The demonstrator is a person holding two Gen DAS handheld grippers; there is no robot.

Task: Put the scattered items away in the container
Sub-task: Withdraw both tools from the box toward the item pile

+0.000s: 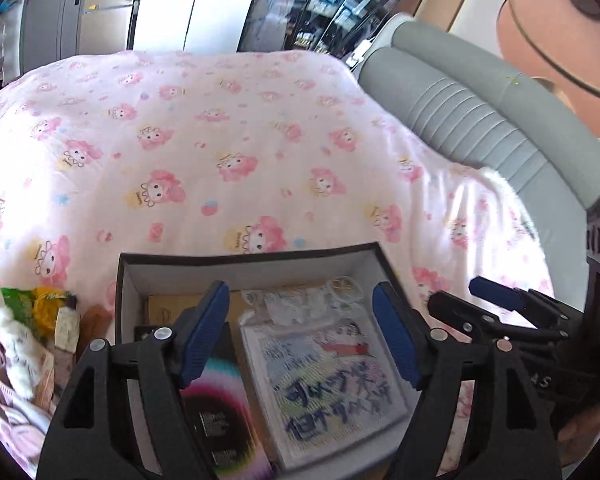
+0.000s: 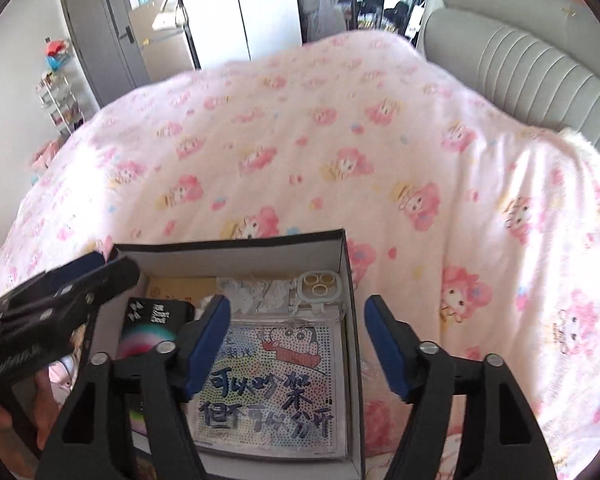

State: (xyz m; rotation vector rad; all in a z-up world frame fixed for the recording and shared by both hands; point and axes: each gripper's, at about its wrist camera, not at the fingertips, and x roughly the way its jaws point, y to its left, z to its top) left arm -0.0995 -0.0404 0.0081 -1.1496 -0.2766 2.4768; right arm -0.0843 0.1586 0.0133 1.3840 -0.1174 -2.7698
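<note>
A dark open box with white inner walls [image 1: 236,270] [image 2: 240,256] sits on the pink patterned bedspread. Inside lie a bead-art picture with blue writing [image 1: 332,392] [image 2: 276,392], a black packet with a rainbow print [image 1: 220,400] [image 2: 156,320], a clear phone case [image 2: 320,286] and a tan box [image 1: 168,306]. My left gripper [image 1: 306,338] is open and empty above the box; it also shows in the right wrist view [image 2: 96,266] over the box's left rim. My right gripper [image 2: 296,342] is open and empty over the box's right side, and shows in the left wrist view [image 1: 460,292].
A heap of loose items lies left of the box: green and yellow snack packets [image 1: 36,300], a white furry thing [image 1: 14,344] and pink fabric [image 1: 0,404]. A grey padded headboard [image 1: 480,120] bounds the bed on the right. The bedspread [image 2: 300,152] stretches away behind the box.
</note>
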